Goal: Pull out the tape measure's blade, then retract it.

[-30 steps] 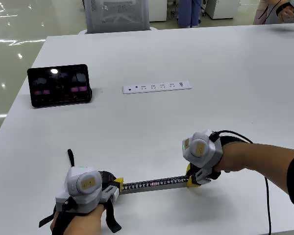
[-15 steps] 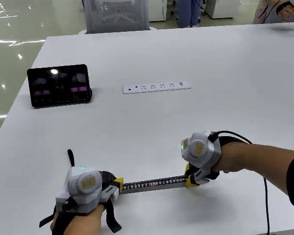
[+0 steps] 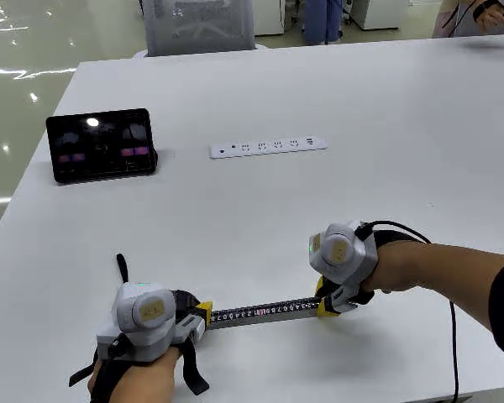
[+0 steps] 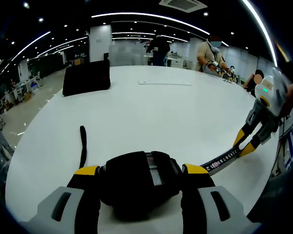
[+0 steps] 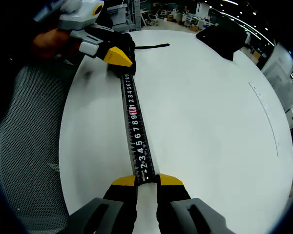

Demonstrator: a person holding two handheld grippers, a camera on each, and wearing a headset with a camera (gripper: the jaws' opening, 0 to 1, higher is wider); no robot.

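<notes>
On the table [image 3: 319, 210], left fingers [image 4: 87, 170] clamp tape measure [image 4: 136, 183]; right fingers [image 5: 172, 180] pinch its blade [image 5: 136, 131].

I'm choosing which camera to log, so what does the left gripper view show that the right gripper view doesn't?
Left gripper view: the case close up, clamped in the left gripper, and a person across the table. Right gripper view: the right gripper pinching the blade tip, numerals running to the case. Both: the drawn-out blade, black strap, dark tablet.
</notes>
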